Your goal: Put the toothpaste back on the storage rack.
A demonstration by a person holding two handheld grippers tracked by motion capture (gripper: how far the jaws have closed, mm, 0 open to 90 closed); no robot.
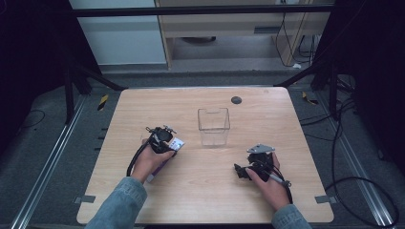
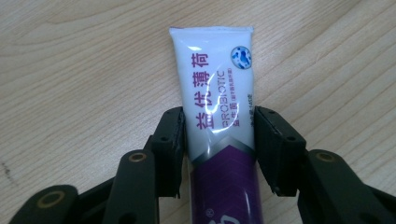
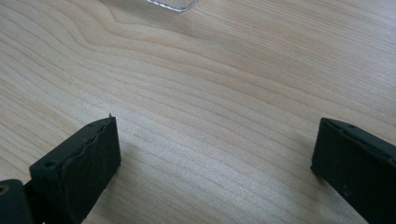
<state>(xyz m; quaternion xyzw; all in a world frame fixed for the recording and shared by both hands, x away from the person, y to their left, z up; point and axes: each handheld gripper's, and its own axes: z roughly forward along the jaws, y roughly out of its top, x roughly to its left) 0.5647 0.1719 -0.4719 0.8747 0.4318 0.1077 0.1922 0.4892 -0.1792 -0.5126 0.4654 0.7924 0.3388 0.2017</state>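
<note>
Worktop: my light wood-grain worktop [image 1: 205, 191] is a squarish board with rounded corners, and a small dark round disc [image 1: 236, 100] sits near its far edge.
Room: grey floor all round, metal rails along both sides, dark frame struts at the far corners, black cables trailing on the floor to my right; pale cabinets stand beyond the far edge.
Other things: a clear plastic container [image 1: 213, 126], upright and open-topped, stands near the middle of the worktop, between my two hands and farther out than both. Its corner shows at the top of the right tool view [image 3: 170, 4].
In the way: I see nothing lying between the tube and the container.
Task thing: a toothpaste tube [image 2: 219, 112], white at the crimped end and purple lower down, lies flat on the worktop at my left [image 1: 175, 143].
Left tool: my left tool [image 2: 218, 126] straddles the tube, one pad against each long side. It is clenched on the tube.
Right tool: my right tool [image 3: 215, 154] is released, jaws wide apart over bare wood, well apart from the tube.
</note>
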